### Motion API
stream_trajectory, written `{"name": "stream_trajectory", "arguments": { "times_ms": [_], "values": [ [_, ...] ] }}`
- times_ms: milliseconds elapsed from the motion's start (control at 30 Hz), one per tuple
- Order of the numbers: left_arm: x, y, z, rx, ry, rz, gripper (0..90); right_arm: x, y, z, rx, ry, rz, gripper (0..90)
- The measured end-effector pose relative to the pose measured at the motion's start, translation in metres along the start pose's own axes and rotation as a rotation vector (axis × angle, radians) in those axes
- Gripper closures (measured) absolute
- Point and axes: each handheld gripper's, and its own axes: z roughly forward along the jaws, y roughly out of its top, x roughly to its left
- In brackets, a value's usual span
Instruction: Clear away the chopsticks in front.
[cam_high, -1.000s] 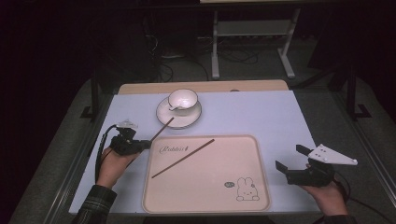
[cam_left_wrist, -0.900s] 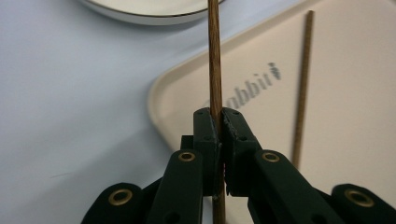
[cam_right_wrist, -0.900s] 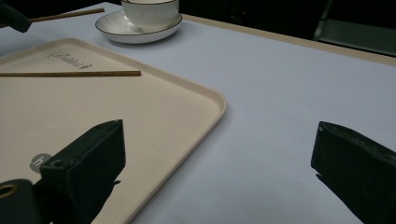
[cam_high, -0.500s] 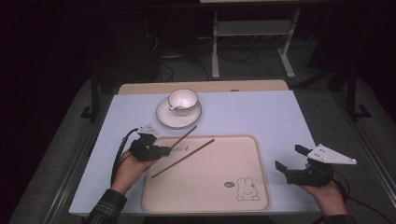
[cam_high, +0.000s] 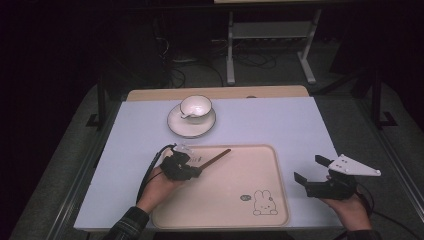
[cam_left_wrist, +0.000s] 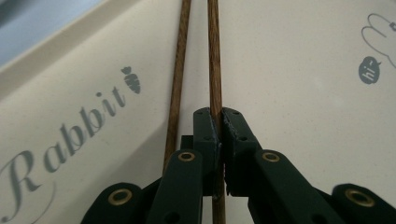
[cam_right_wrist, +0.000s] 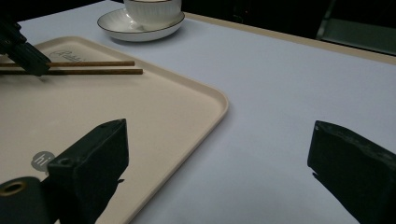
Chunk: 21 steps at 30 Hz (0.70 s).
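L gripper (cam_left_wrist: 218, 135) pinches one chopstick (cam_left_wrist: 214, 56) over the tray (cam_high: 260, 160), centre-left of frame; a 2nd chopstick (cam_left_wrist: 180, 70) lies just beside it. One cup (cam_high: 195, 106) on one saucer (cam_high: 175, 125) sits upper centre, nothing blocking. R gripper (cam_high: 311, 171), lower right, has jaws spread, empty.

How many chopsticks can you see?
2. One chopstick is pinched between the left gripper's fingers over the tray. The other chopstick lies beside it on the tray, toward the Rabbit lettering. None look hidden.
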Motion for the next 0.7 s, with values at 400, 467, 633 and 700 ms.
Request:
{"name": "stream_trajectory", "arguments": {
  "times_ms": [400,467,633,700],
  "values": [
    [0.0008,-0.0028,0.007,0.003,0.014,0.018,83.7,-0.0001,0.0,-0.0003,0.0,0.0,-0.001,4.7],
    [0.0009,-0.0029,0.007,0.003,0.013,0.018,83.1,-0.0002,0.0,-0.0003,0.0,0.0,0.0,4.8],
    [0.0013,-0.0031,0.0068,0.003,0.011,0.015,82.9,-0.0002,0.0,-0.0006,-0.001,0.0,0.0,4.8],
    [0.0012,-0.0027,0.0061,0.008,0.01,0.014,82.6,0.0,0.0001,-0.0006,-0.001,0.0,0.001,4.8]
  ]
}}
